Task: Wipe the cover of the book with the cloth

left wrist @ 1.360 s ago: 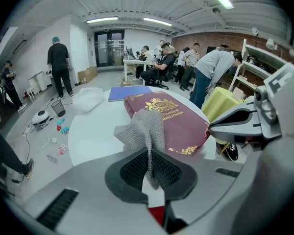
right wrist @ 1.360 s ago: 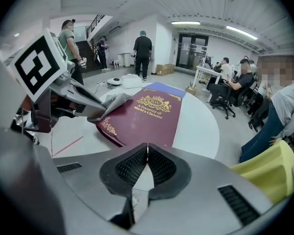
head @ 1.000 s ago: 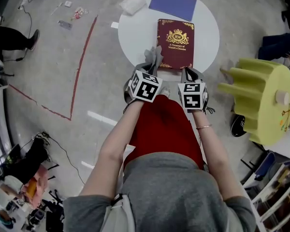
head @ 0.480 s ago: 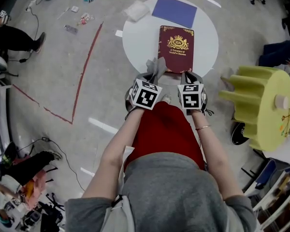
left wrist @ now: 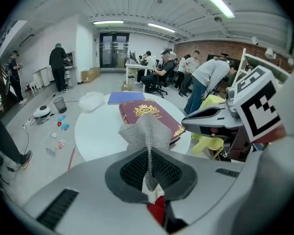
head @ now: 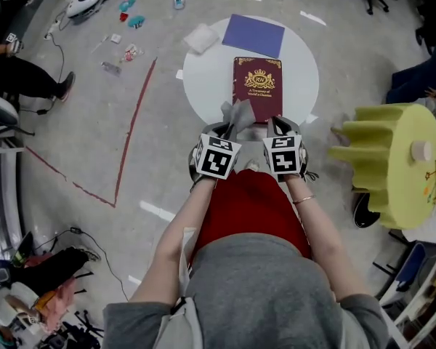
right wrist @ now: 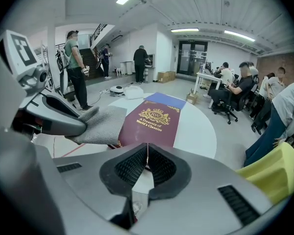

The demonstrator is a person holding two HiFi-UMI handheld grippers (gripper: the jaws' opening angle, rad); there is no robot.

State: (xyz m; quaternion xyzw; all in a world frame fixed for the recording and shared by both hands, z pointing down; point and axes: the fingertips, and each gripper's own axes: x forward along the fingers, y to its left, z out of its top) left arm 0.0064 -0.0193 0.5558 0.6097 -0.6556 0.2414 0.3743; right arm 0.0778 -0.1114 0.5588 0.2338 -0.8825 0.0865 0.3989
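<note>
A maroon book (head: pixel 257 87) with gold print lies on the round white table (head: pixel 207 71); it also shows in the left gripper view (left wrist: pixel 149 116) and the right gripper view (right wrist: pixel 152 121). My left gripper (head: pixel 231 124) is shut on a grey cloth (head: pixel 238 113), which sticks up between its jaws (left wrist: pixel 146 133) over the book's near left corner. In the right gripper view the cloth (right wrist: pixel 100 126) hangs beside the book's left edge. My right gripper (head: pixel 279 127) is shut with nothing in it, just short of the book's near edge.
A blue folder (head: pixel 253 35) and a white crumpled bag (head: pixel 201 38) lie at the table's far side. A yellow-green round stool (head: pixel 396 158) stands to the right. Small items litter the floor at far left (head: pixel 123 31). Several people stand and sit in the background.
Both grippers and the head have pulled back from the table, so the book looks smaller and farther. The cloth stays in the left gripper.
</note>
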